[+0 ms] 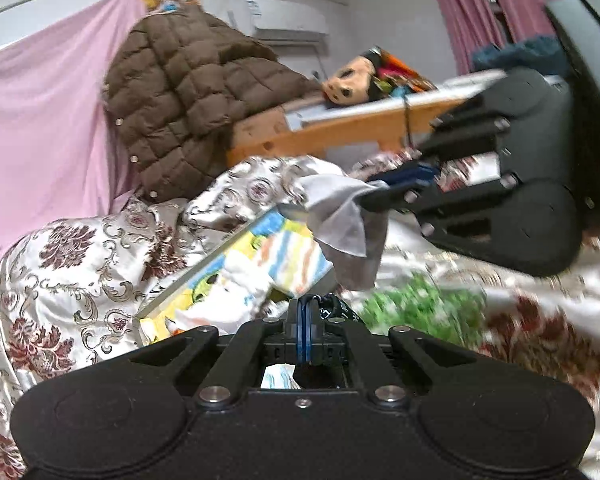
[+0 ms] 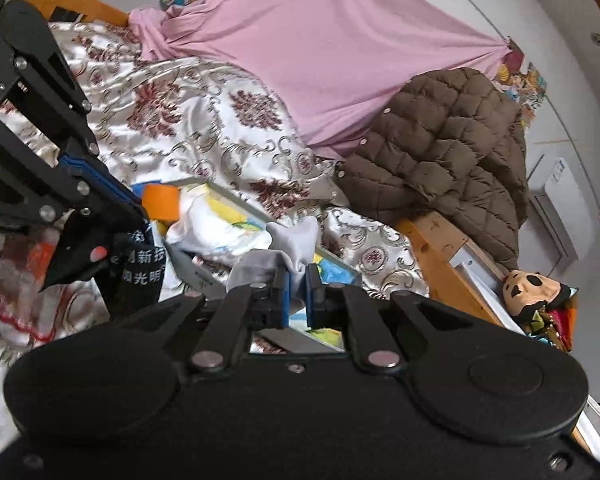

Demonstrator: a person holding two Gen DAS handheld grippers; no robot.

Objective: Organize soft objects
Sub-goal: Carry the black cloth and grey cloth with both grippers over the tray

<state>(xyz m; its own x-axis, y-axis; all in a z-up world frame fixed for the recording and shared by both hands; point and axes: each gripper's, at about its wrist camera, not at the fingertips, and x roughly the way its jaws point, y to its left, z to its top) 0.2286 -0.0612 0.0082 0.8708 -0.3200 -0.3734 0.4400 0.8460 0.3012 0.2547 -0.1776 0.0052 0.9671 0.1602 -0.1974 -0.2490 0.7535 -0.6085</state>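
Observation:
My left gripper [image 1: 306, 310] is shut on a black cloth with white printed characters [image 2: 139, 268], which hangs from its tips [image 2: 137, 212] at the left of the right wrist view. My right gripper [image 2: 295, 288] is shut on a light grey cloth [image 2: 295, 240]. In the left wrist view that grey cloth [image 1: 348, 220] dangles from the right gripper [image 1: 370, 192] over a colourful cartoon-print box [image 1: 239, 276]. The box [image 2: 219, 220] lies on the bed with white and striped fabric in it.
A patterned satin bedspread [image 1: 59, 272] covers the bed. A brown quilted jacket [image 1: 179, 92] lies over the wooden bed frame [image 1: 340, 128], beside a pink sheet [image 1: 39, 120]. A panda-face toy [image 2: 532, 288] sits on the frame. A blurred green item [image 1: 420, 304] lies at the right.

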